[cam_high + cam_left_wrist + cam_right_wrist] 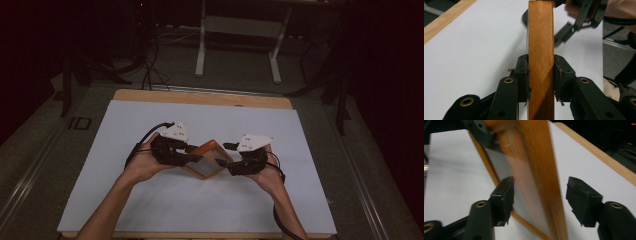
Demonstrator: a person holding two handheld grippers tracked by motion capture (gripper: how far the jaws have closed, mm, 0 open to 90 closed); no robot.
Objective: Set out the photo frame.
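Note:
A square wooden frame (207, 159) with a grey pane is held tilted above the white mat (200, 205) in the middle of the table. My left gripper (192, 153) is shut on the frame's left edge. In the left gripper view both pads of the left gripper (541, 75) press the orange wood of the frame (541, 42). My right gripper (225, 156) is at the frame's right corner. In the right gripper view the right gripper (540, 195) stands open, with the frame's edge (536, 167) between the pads and a gap on each side.
The white mat lies on a wooden board (200, 97) whose edge shows at the back. Beyond the table stand the legs of a white desk (237, 30), and cables (150, 70) trail on the dark floor. Open mat lies all around both hands.

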